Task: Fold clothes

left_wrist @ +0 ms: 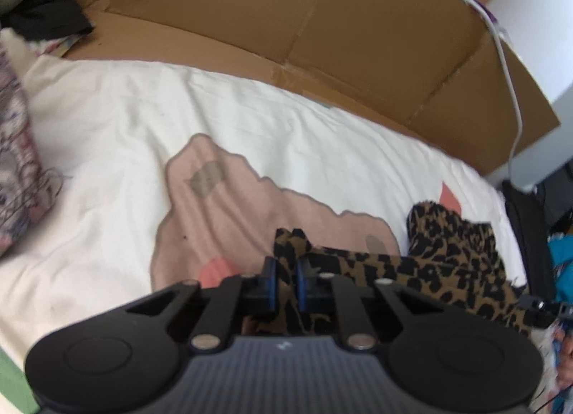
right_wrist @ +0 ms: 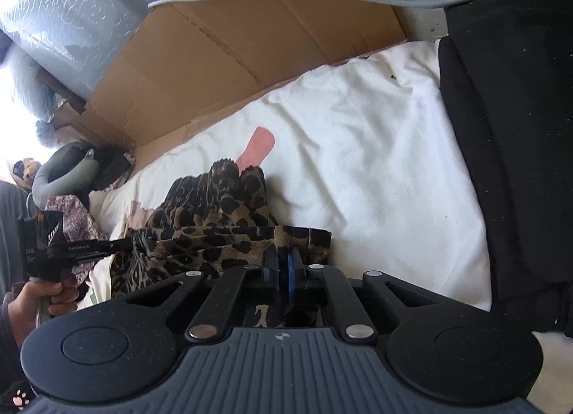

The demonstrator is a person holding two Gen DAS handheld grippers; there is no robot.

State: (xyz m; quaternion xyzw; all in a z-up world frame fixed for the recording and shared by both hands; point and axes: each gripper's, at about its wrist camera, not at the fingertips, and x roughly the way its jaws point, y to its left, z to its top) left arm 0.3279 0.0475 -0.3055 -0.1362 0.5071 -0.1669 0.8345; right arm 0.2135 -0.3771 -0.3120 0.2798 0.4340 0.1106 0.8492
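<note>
Pinching leopard-print garment (left_wrist: 447, 270) edge: left claw (left_wrist: 286, 276), right claw (right_wrist: 283, 267) both clamped.

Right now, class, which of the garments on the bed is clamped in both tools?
The leopard-print garment: the left tool and right tool pinch it. The black garment and floral one lie untouched.

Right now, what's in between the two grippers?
A stretched band of the leopard-print garment runs from the left gripper to the right gripper, both pinching it above the white bedding. The right wrist view shows it best.
</note>
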